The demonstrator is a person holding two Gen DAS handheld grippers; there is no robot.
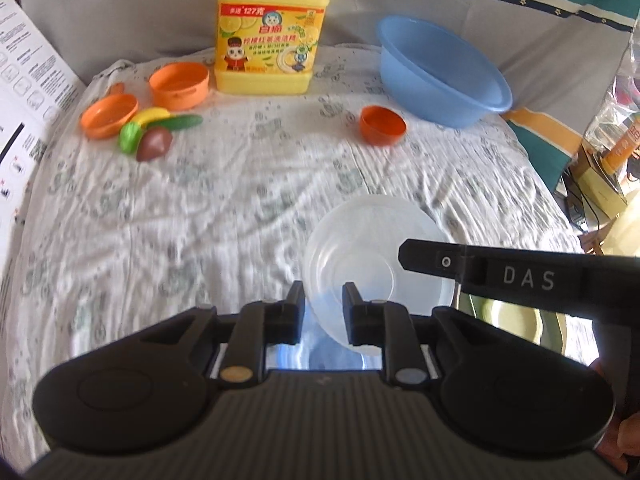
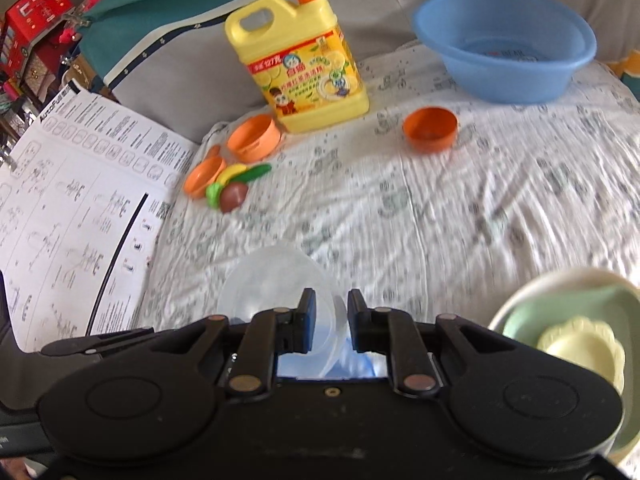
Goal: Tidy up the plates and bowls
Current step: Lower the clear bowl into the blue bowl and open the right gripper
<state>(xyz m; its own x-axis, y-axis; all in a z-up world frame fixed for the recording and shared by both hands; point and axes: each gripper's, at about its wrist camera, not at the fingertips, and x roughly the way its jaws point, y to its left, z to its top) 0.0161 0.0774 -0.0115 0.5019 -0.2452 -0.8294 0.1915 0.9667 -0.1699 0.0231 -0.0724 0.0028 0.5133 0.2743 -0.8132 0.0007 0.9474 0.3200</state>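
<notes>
**Two claws share one clear bowl above a cloth-covered table**

A clear plastic bowl sits tilted at the near edge, its rim caught between the narrow jaws of both claws. The left claw grips its near-left rim; the right claw pinches the opposite side, so the bowl lies directly ahead of each. Just right of the right claw, one green dish holds one pale yellow dish, likely the stacking spot. Farther back: three orange dishes, the nearest an orange cup, one blue basin, one yellow soap jug, and four toy foods.
</notes>
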